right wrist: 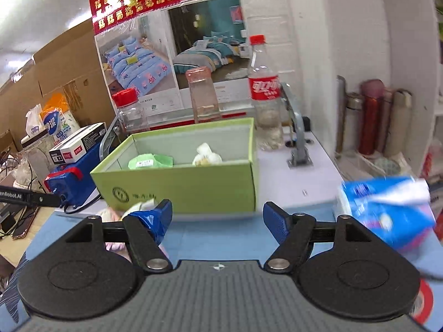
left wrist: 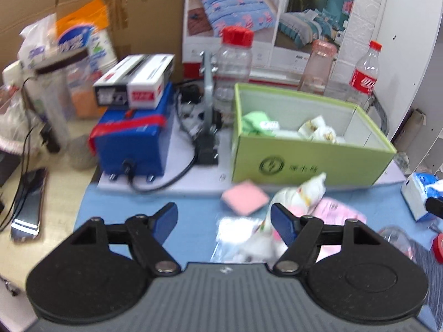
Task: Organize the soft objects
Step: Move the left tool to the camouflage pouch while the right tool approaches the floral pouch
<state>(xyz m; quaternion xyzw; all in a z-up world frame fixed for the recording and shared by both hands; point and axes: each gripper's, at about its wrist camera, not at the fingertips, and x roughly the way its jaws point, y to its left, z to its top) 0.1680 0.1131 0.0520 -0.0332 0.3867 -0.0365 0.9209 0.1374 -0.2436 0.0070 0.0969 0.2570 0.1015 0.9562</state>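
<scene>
Left wrist view: our left tool (left wrist: 224, 217) hangs spread and empty over the blue mat. Just ahead lie a pink pad (left wrist: 245, 197) and a white floral pouch (left wrist: 300, 193), before the green box (left wrist: 310, 163). Both look light and limp; we would pinch the pouch's bunched middle. Our right tool (right wrist: 217, 218) is spread too.

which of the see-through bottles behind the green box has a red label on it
The cola bottle, rightmost of the three behind the green box. The red-capped jar and the pink-tinted bottle show no label.
</scene>
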